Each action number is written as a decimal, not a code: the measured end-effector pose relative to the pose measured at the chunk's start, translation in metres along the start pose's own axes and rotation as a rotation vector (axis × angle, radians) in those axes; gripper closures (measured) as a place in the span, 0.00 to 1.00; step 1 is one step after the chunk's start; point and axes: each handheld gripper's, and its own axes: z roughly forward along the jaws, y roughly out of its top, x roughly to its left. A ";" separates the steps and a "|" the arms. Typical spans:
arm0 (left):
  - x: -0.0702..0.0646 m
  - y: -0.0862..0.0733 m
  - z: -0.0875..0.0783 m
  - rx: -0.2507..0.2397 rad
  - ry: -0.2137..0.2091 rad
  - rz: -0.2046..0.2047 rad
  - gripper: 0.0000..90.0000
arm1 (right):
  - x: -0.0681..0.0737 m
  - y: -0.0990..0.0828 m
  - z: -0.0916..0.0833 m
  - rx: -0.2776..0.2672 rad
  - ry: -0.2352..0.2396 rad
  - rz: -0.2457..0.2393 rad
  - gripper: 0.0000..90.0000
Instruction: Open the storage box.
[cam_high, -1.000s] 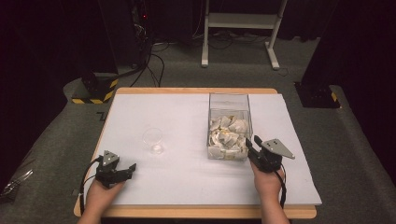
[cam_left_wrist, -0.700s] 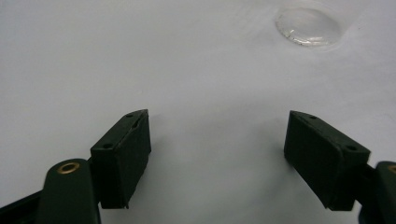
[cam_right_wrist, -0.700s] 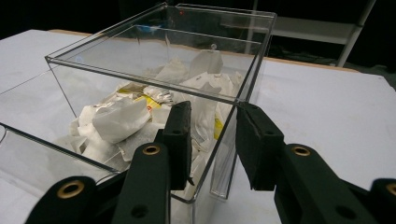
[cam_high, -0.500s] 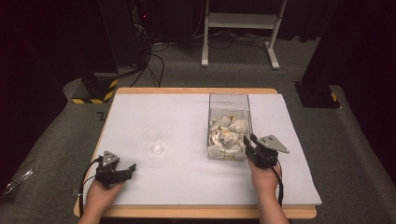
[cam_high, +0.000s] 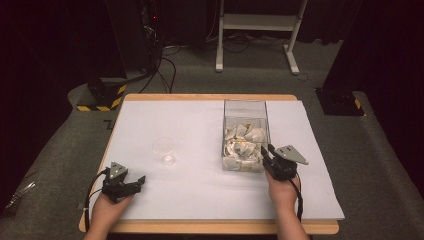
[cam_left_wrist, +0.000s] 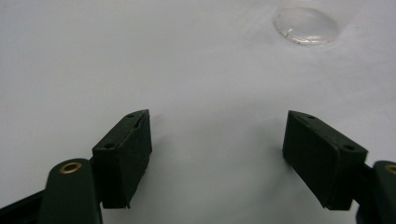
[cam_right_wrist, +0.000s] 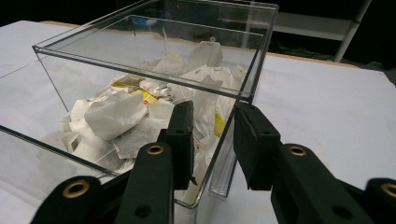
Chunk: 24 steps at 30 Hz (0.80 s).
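Note:
A clear plastic box (cam_high: 245, 103) with several white tea bags (cam_high: 242, 142) in it stands right of the table's middle. My right gripper (cam_high: 267, 149) is at the box's near right corner. In the right gripper view the jaws of my right gripper (cam_right_wrist: 212, 140) have just been closing and stand a narrow gap apart, with the corner of the box (cam_right_wrist: 140, 70) between them. No pad visibly presses on the wall. The tea bags (cam_right_wrist: 112, 116) lie just beyond the left jaw. My left gripper (cam_high: 140, 181) rests near the front left, open and with nothing between the jaws (cam_left_wrist: 217, 154).
A small clear cup (cam_high: 164, 150) stands on the white sheet (cam_high: 200, 190) left of the box; it is also ahead of the left gripper, the cup (cam_left_wrist: 306, 25). Beyond the wooden table edge (cam_high: 210, 97) are cables and a white stand (cam_high: 257, 22).
My right gripper has edged forward and left, up to the box's near right corner, and its jaws have narrowed. The left hand has not moved.

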 end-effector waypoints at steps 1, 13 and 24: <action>0.000 0.000 0.000 0.000 0.000 0.001 0.27 | 0.000 0.000 0.000 0.001 -0.001 -0.001 0.77; 0.000 0.000 -0.001 0.001 0.004 0.015 0.27 | 0.000 -0.003 -0.004 0.005 -0.004 -0.003 0.81; 0.000 0.000 -0.001 0.000 0.002 0.015 0.28 | 0.001 -0.008 -0.012 0.008 -0.001 -0.009 0.83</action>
